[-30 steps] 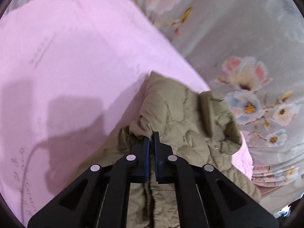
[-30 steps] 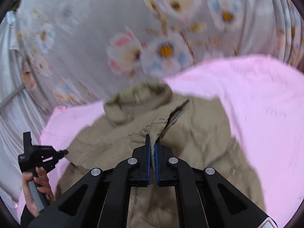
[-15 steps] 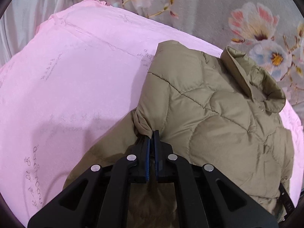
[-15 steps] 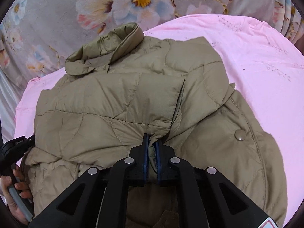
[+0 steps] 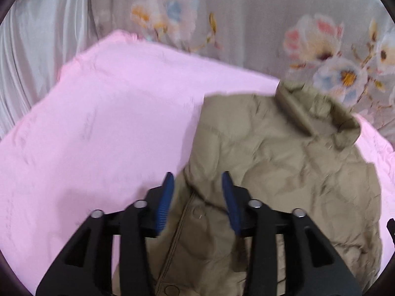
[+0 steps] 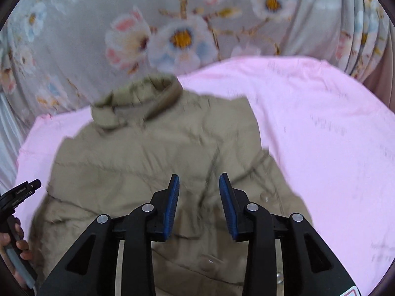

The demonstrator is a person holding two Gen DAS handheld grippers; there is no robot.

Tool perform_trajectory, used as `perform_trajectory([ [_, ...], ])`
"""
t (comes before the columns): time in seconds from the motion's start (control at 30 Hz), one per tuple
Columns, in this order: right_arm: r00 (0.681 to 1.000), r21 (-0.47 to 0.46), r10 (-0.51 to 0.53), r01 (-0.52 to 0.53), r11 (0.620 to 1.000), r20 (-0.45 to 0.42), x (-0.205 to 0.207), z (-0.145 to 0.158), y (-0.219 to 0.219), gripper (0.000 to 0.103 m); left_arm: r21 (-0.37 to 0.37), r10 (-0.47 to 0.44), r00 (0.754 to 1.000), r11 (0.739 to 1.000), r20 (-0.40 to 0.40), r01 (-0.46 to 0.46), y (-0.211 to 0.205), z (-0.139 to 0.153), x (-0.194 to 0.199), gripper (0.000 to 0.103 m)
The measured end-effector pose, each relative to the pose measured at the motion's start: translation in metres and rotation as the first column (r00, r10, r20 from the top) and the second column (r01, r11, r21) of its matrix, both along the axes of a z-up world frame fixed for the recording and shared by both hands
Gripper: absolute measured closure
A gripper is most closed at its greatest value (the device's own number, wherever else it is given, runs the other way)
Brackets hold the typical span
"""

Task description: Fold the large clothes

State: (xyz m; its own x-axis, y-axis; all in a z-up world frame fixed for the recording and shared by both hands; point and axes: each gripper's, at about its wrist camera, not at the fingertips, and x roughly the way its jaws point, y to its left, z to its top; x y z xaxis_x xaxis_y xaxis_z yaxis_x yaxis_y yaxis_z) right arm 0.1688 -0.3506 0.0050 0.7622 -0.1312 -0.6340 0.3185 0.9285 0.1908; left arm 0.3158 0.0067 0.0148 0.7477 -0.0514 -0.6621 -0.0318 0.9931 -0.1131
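A khaki quilted jacket (image 5: 284,162) (image 6: 153,162) lies flat on a pink sheet (image 5: 103,128) (image 6: 321,128), collar toward the floral fabric. My left gripper (image 5: 197,180) hovers over the jacket's left edge. Its jaws are opening, and the blue pads stand apart from the cloth. My right gripper (image 6: 199,180) hangs above the jacket's middle front, jaws also opening, and nothing is pinched between them. At the lower left of the right wrist view, a hand (image 6: 17,244) holds the other tool's handle.
Grey fabric with a flower print (image 5: 271,24) (image 6: 172,24) rises behind the sheet. Pleated silvery fabric (image 5: 37,49) hangs at the far left. The pink sheet spreads wide to the left of the jacket in the left wrist view and to the right in the right wrist view.
Both grippers were shut on folds of the jacket and have let go, their jaws now apart. The jacket has settled flat on the sheet, and both views have pulled back from it.
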Motion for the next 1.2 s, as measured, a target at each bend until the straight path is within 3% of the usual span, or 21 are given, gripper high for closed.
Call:
perform_trajectory([
  [0.07, 0.998, 0.016, 0.035, -0.036, 0.999, 0.044, 0.010, 0.019, 0.008, 0.068, -0.031, -0.029, 0.999, 0.999, 0.031, 0.030, -0.013, 0.021, 0.002, 0.054],
  [0.17, 0.993, 0.029, 0.110, -0.111, 0.993, 0.051, 0.041, 0.026, 0.026, 0.068, -0.029, -0.073, 0.997, 0.997, 0.021, 0.074, -0.045, 0.025, 0.018, 0.053],
  [0.37, 0.980, -0.037, 0.171, -0.175, 0.984, -0.103, 0.093, -0.024, 0.054, 0.068, 0.031, -0.103, 0.989, 0.994, -0.106, 0.107, -0.083, -0.026, 0.041, 0.054],
  [0.53, 0.976, -0.018, 0.172, -0.176, 0.984, -0.137, 0.095, -0.058, 0.056, 0.069, 0.082, -0.100, 0.992, 0.991, -0.078, 0.106, -0.086, -0.056, 0.038, 0.050],
  [0.77, 0.978, -0.041, 0.160, -0.167, 0.985, -0.133, 0.093, -0.069, 0.062, 0.069, 0.090, -0.089, 0.995, 0.992, -0.040, 0.093, -0.087, -0.067, 0.033, 0.049],
  [1.2, 0.977, -0.007, 0.166, -0.168, 0.986, -0.132, 0.097, -0.072, 0.056, 0.069, 0.172, -0.076, 0.996, 0.982, -0.055, 0.084, -0.099, -0.075, 0.036, 0.048],
])
